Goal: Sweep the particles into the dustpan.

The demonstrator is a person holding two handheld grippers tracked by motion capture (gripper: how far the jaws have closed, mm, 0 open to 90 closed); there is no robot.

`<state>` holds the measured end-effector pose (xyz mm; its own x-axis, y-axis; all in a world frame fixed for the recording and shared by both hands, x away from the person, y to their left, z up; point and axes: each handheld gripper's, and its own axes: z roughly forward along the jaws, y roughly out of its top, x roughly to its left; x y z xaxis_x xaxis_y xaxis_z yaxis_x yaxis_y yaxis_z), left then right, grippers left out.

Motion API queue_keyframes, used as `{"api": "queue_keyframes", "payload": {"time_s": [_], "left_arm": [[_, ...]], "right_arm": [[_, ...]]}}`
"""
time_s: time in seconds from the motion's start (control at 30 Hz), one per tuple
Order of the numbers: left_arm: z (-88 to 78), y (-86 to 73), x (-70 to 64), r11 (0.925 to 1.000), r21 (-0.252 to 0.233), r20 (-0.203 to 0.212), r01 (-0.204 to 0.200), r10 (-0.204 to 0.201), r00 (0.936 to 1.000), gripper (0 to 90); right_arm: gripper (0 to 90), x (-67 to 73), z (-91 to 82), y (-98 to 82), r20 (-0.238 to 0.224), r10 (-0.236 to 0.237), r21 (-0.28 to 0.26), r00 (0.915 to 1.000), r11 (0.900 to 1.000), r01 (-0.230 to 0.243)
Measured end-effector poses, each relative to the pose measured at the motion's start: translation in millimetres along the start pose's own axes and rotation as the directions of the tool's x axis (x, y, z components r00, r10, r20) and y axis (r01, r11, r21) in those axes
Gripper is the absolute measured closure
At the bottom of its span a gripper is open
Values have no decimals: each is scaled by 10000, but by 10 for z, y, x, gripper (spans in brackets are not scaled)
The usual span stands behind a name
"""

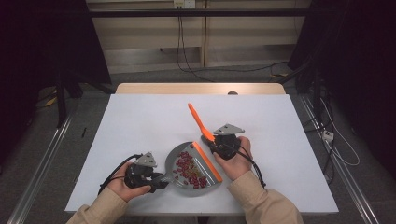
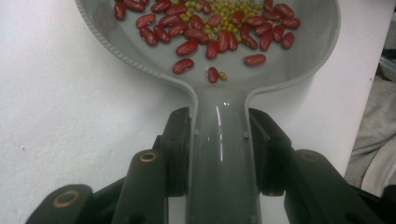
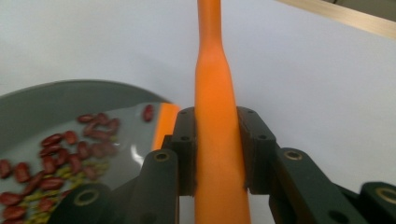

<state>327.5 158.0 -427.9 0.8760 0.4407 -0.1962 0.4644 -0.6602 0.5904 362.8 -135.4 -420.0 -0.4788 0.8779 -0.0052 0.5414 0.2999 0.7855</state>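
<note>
Two tools were in your grip: a grey dustpan (image 1: 194, 169) and an orange brush (image 1: 201, 127). The dustpan lay flat on the white counter (image 1: 140, 121), its bowl just ahead of your left fingers (image 2: 180, 149), its handle running back between them. Those left fingers were clamped on that handle, one pad pressed to each side. In the bowl, beyond the fingertips, lay red kidney beans (image 2: 187, 47) and, farther out, small yellow-green beans (image 2: 219, 7), loosely heaped together.

Your right fingers (image 3: 184, 151) were clamped on the brush, its orange handle rising straight out between them and tapering past their tips. In the high view the brush's flat orange edge (image 1: 207, 161) rested along the dustpan's open mouth, on the side toward your right gripper (image 1: 219, 144), with the handle slanting up and away over the counter. In the right gripper view the bowl with its beans sat to the left of the fingers, close beside them.

Your left gripper (image 1: 156, 179) sat at the near end of the dustpan handle, with both of your hands resting low on the counter, near its front edge.
</note>
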Motion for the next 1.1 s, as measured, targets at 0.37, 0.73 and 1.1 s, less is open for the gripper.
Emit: {"api": "queue_keyframes", "payload": {"time_s": [0.37, 0.73, 1.1], "left_arm": [[1, 11, 12, 10000, 25, 75, 42, -42, 10000, 626], [2, -3, -12, 9999, -108, -70, 17, -18, 10000, 621], [1, 42, -44, 9994, -18, -325, -344, 343, 9989, 547]], "right_arm": [[711, 265, -20, 41, -914, -398, -219, 9950, 9990, 379], [713, 304, -116, 94, -2493, -263, -488, 9681, 9987, 146], [713, -72, -318, 51, -1845, 263, -869, 9825, 9953, -429]]}}
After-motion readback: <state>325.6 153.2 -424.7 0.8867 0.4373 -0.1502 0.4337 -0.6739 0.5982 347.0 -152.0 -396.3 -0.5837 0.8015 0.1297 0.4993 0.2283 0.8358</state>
